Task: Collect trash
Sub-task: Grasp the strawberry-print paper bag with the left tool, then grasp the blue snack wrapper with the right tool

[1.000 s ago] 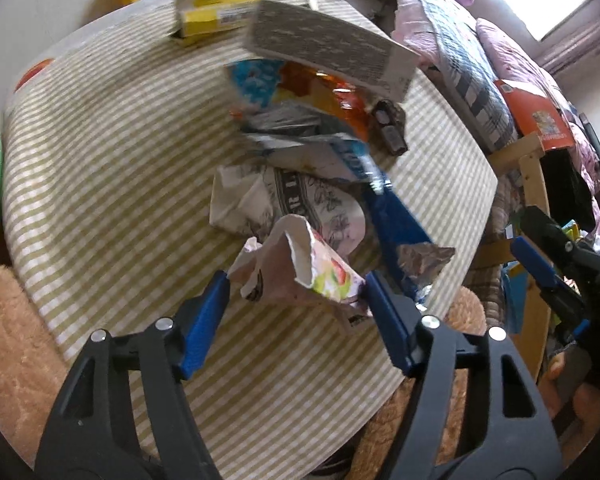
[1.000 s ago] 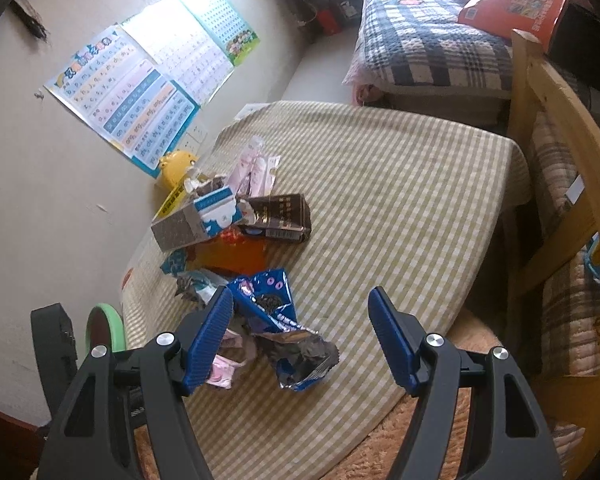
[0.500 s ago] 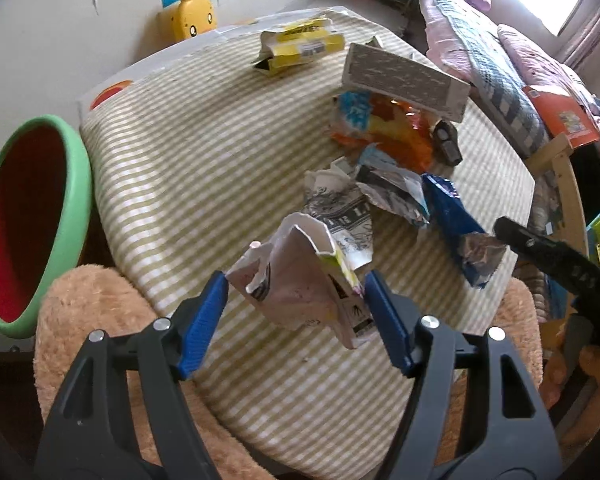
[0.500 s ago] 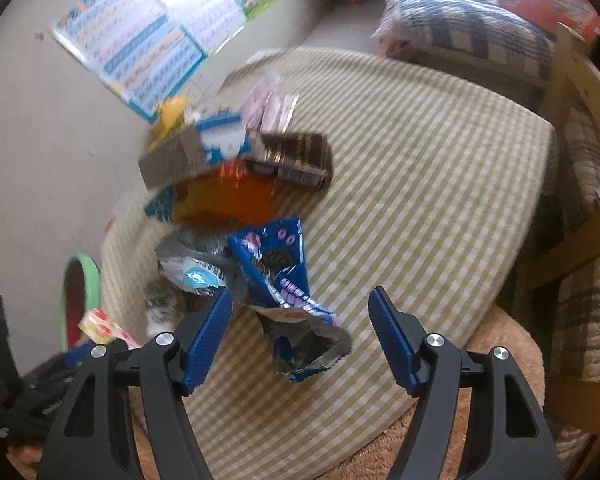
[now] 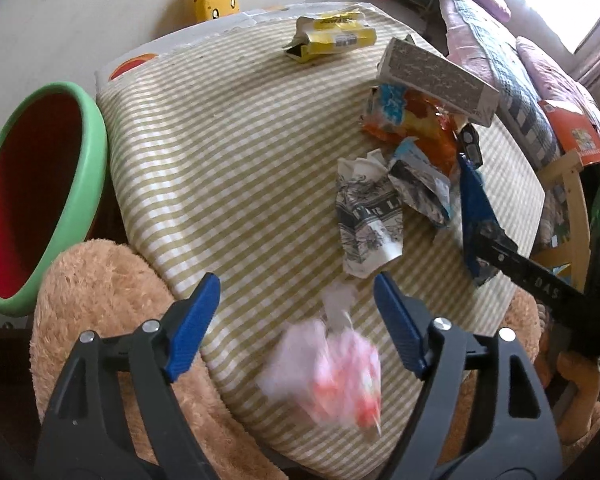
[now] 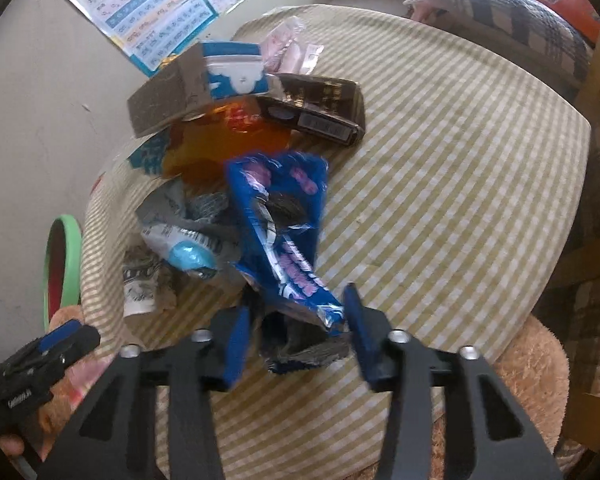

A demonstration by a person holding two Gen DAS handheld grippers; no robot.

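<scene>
trash still covers most of the striped table [image 5: 228,168]. left gripper [image 5: 296,312] has jaws opening, nothing pressed between them; a blurred pink wrapper [image 5: 328,372] sits loose below, seemingly dropping short of the green bin [image 5: 88,168] off the table's edge. right gripper [image 6: 296,332] is closing around the blue wrapper [image 6: 284,232], pads not clearly pressing yet. yellow packet [image 5: 332,38], grey box [image 5: 436,76], orange bag [image 5: 420,124] and crumpled paper [image 5: 364,216] remain. judged early.

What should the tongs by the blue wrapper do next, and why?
Probably finish closing, then lift. The right tongs are closing with the blue wrapper's open end between them, and the bin waits beside the table.
</scene>
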